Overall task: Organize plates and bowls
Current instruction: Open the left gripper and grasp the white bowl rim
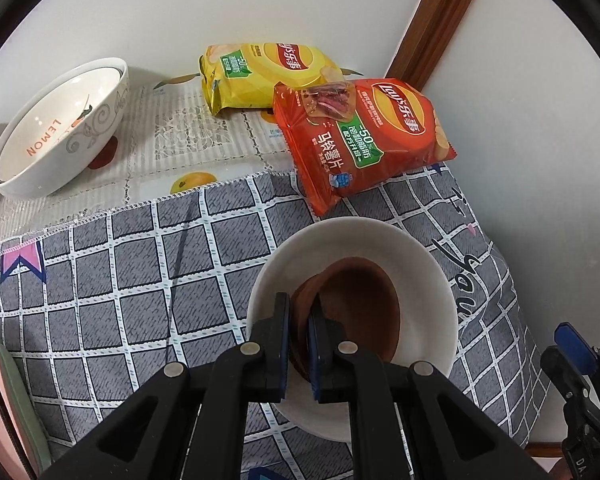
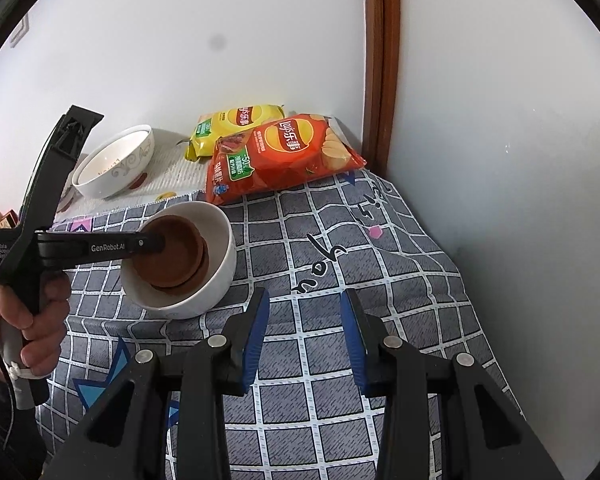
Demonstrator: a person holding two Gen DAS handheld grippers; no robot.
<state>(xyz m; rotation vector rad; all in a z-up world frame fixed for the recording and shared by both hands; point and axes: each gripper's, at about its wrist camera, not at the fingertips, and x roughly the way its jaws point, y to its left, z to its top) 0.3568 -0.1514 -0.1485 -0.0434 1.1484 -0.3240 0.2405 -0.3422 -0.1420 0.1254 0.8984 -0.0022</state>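
Two bowls nested: a brown bowl (image 1: 364,312) sits inside a white bowl (image 1: 416,264) on the grey checked cloth (image 1: 120,280), near the worktop's right corner.
Worktop: a second stack, the lemon bowls (image 1: 56,140), stands well apart at the far left on a fruit-print mat (image 1: 188,140); two crisp bags (image 1: 360,140) lie against the wall behind.
White bowl: upright, directly under the left gripper; to the left of and beyond the right gripper.
Brown bowl: tilted, its near rim raised towards the left gripper.
Left gripper (image 1: 298,344): clamped on the brown bowl's near rim, one finger inside the wall and one outside, pointing steeply down.
Right gripper (image 2: 305,336): jaws parted, nothing between them, over bare cloth beside the white bowl.
Nearer hand: left; I judge the brown bowl is about to be let go or seated flat.
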